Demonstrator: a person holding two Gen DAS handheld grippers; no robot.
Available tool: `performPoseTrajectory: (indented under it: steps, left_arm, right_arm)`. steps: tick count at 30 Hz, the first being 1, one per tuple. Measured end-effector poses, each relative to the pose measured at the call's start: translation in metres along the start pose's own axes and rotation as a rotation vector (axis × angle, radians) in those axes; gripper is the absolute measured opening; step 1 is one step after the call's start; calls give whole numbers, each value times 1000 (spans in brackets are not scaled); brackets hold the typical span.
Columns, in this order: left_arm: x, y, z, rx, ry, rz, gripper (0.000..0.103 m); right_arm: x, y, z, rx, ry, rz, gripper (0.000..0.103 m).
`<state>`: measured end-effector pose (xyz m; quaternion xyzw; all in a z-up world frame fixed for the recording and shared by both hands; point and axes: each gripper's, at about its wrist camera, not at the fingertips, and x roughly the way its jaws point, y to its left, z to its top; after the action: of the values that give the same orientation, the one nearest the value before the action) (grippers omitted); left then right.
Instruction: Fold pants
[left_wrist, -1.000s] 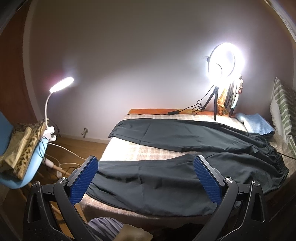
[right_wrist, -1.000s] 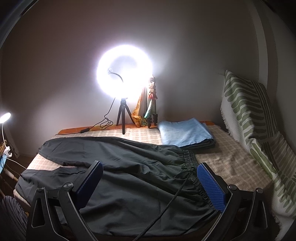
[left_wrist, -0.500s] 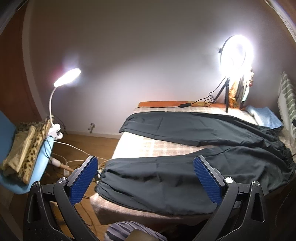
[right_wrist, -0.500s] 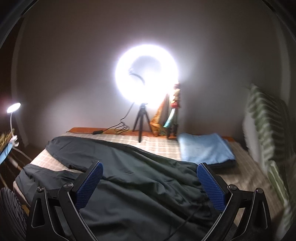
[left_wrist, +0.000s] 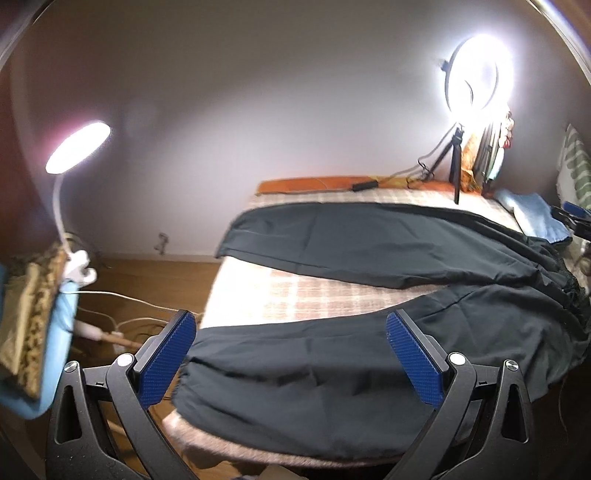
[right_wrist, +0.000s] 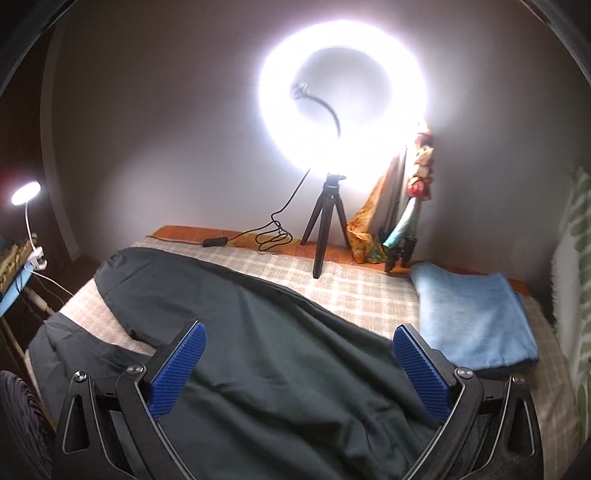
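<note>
While the pants (left_wrist: 388, 350) lie spread flat on the bed (left_wrist: 295, 295), legs splayed, my left gripper (left_wrist: 291, 356) and right gripper (right_wrist: 299, 363) hover with jaws wide, empty; I should pinch cuff and waistband edges cleanly.

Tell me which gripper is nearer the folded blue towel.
Right. The right gripper hovers over the pants with the blue towel just beyond its right finger; the left gripper is by the leg cuffs, far from it.

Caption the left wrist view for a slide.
Open left hand-held gripper above unfolded black pants spread on the checked bed.
</note>
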<state>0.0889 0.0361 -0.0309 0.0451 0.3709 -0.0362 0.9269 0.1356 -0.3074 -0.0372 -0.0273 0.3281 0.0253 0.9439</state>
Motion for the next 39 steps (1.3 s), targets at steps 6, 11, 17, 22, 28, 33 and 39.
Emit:
performPoseTrajectory:
  steps: [6,11,17,22,28,33,39]
  left_arm:
    - [37,4,28,-58,-1,-167,102]
    - [82,-6,58,-22,37,-159,101]
    - [139,-15,84,-20,100,-188,101]
    - [188,-18,96,-55,153,-209,101]
    - [230,-19,100,-97,198,-226,101]
    - [258,-18,102,-156,235,-214,101]
    - [282,-9,111,-260,257,-260,101]
  right_arm:
    - [73,-1,23,-33,76,79,97]
    - [139,3,33,-58,166,120,88]
    - [200,13,36,-102,234,149,87]
    - [236,19,37,-151,284,151,88]
    - [267,22,34,-185,339,153,89]
    - [284,26,28,-212,375,159,80]
    - [283,37,24,-186,408,249,12]
